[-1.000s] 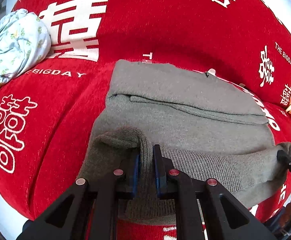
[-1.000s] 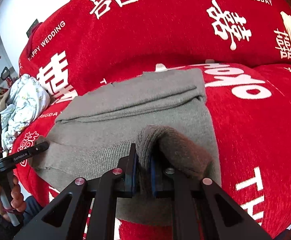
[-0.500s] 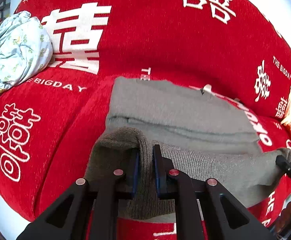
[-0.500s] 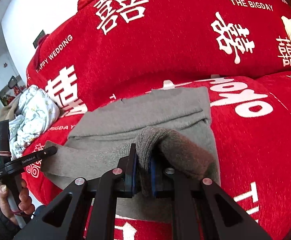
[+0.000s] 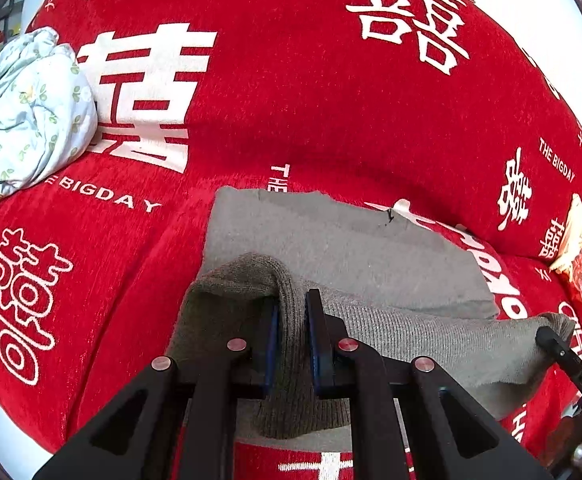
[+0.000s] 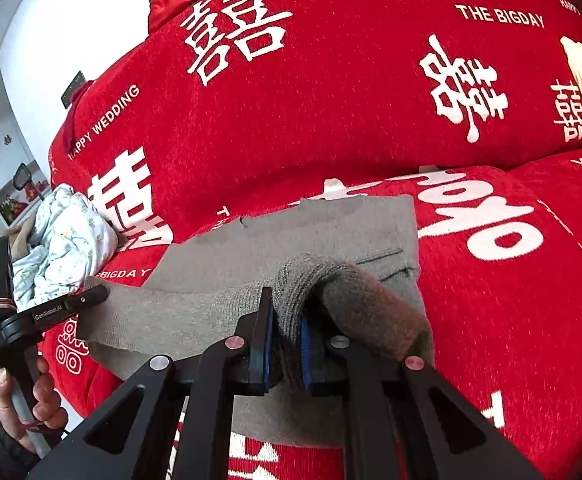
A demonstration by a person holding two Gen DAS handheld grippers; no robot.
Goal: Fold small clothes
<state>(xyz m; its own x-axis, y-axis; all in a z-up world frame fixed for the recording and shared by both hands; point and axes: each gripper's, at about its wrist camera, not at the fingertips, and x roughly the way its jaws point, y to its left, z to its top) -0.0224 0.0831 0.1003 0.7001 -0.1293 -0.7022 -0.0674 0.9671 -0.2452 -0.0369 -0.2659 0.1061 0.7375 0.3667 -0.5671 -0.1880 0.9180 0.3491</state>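
Hand-held grippers (image 5: pixel 291 340) farther over sweater (image 5: pixel 351 248)

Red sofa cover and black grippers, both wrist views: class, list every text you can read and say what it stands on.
"HAPPY WEDDING": white print on the red plush sofa cover.
"THE BIGDAY": white print on that cover, several places.
White double-happiness characters: on that cover.
"GenRobot.AI": small white print on the left gripper, only just readable.
"DAS": partial white letters on the right gripper.
Grey knitted garment: none.

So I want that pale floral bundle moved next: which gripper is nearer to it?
Left. The left gripper grips the grey garment on the side toward the floral bundle; the right gripper holds the garment's far end.
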